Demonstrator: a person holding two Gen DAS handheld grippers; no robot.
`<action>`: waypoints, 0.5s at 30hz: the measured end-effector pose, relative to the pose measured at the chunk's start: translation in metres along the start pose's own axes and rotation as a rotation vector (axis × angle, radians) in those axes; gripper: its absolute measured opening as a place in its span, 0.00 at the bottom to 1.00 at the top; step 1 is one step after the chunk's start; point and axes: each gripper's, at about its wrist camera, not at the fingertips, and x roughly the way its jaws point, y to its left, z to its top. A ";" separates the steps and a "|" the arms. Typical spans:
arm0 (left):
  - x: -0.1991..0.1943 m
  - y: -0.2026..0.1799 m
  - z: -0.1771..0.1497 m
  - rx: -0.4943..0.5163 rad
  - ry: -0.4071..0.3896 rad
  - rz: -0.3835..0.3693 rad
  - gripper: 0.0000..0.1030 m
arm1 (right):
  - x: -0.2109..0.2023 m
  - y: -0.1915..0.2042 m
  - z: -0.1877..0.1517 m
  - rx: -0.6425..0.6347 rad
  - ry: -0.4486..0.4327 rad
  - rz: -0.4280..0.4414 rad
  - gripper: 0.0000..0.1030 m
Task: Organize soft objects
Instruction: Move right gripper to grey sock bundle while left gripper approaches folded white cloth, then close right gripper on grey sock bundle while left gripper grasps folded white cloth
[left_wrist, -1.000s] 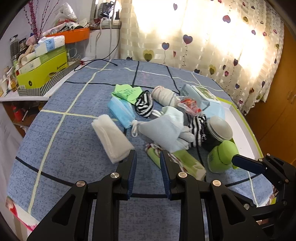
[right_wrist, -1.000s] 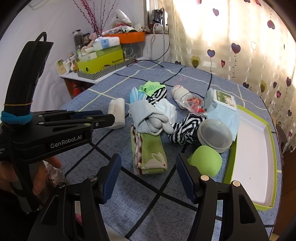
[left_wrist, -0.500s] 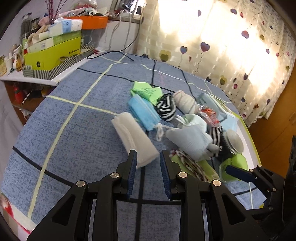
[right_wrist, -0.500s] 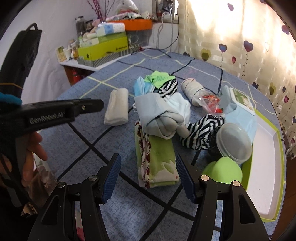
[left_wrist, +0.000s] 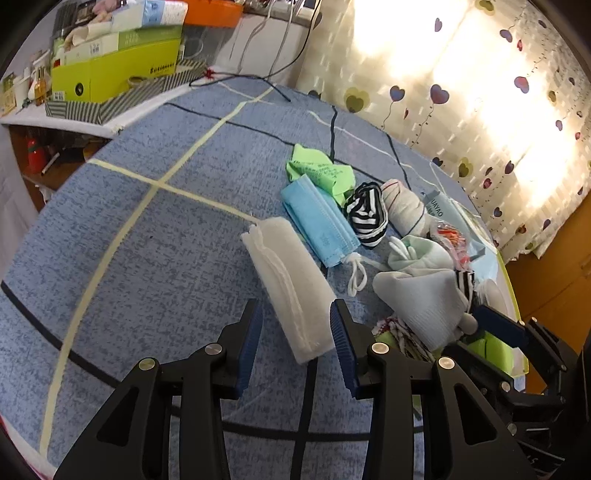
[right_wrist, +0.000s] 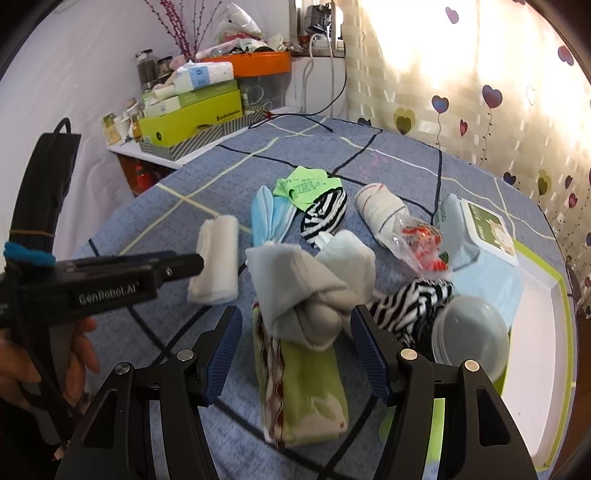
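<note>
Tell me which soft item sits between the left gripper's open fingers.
The white folded towel: its near end lies between the left gripper fingers. The blue face mask and striped sock lie farther off.

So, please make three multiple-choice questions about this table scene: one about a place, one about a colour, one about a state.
1. What lies between the open fingers of the left gripper?
A. the near end of the white folded cloth
B. a glass jar
C. a red ball

2. What colour is the face mask?
A. pink
B. light blue
C. black

3. How stands the right gripper?
A. shut on a spoon
B. open, empty
C. not in view

Answers:
1 A, the cloth's end sits in the gap between the blue pads.
2 B, it lies light blue beside the green cloth.
3 B, its pads stand wide apart before the grey sock bundle, without gripping it.
</note>
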 end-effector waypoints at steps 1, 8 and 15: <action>0.003 0.000 0.001 -0.004 0.005 0.001 0.38 | 0.003 0.000 0.002 -0.001 0.001 0.002 0.59; 0.018 -0.001 0.007 -0.014 0.028 0.003 0.38 | 0.020 -0.002 0.012 -0.024 0.014 -0.006 0.52; 0.032 -0.004 0.011 -0.028 0.055 0.014 0.38 | 0.026 -0.005 0.015 -0.045 0.011 -0.016 0.23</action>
